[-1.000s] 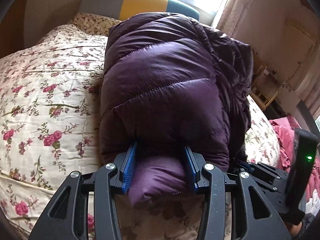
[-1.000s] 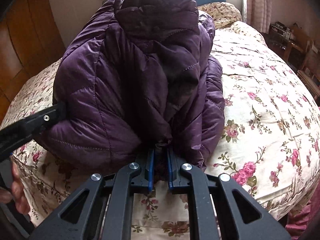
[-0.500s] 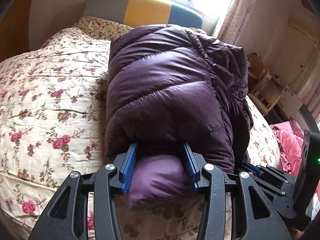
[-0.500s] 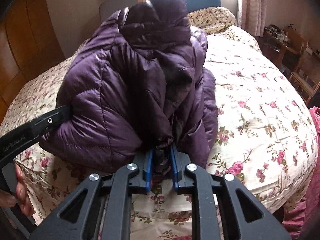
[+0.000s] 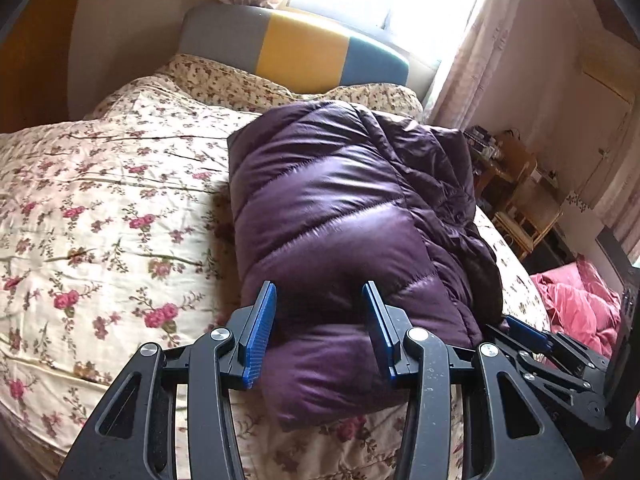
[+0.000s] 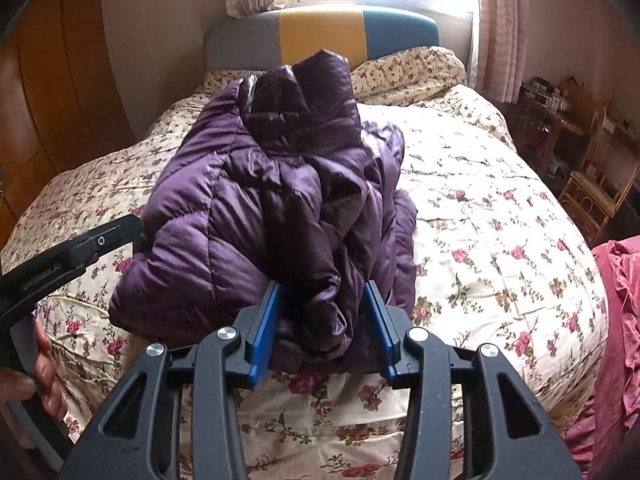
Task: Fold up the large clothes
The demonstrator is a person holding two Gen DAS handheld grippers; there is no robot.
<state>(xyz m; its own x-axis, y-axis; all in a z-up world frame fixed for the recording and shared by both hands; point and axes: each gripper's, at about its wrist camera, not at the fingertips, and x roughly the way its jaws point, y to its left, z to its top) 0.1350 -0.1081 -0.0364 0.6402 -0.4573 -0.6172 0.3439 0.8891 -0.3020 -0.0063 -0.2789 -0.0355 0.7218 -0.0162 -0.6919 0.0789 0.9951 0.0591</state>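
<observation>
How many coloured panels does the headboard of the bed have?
3. On the headboard, seen from the right wrist: a grey panel on the left, a yellow panel in the middle, a teal panel on the right. The purple jacket hides a little of the lower edge.

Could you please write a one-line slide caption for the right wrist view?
Right hand-held gripper, jaws just opened, straddles a folded purple puffer jacket on a floral bedspread.

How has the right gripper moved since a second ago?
Yes. The right gripper pulled back from the headboard, which shows fuller; its jaws have just been opening around the jacket hem.
</observation>
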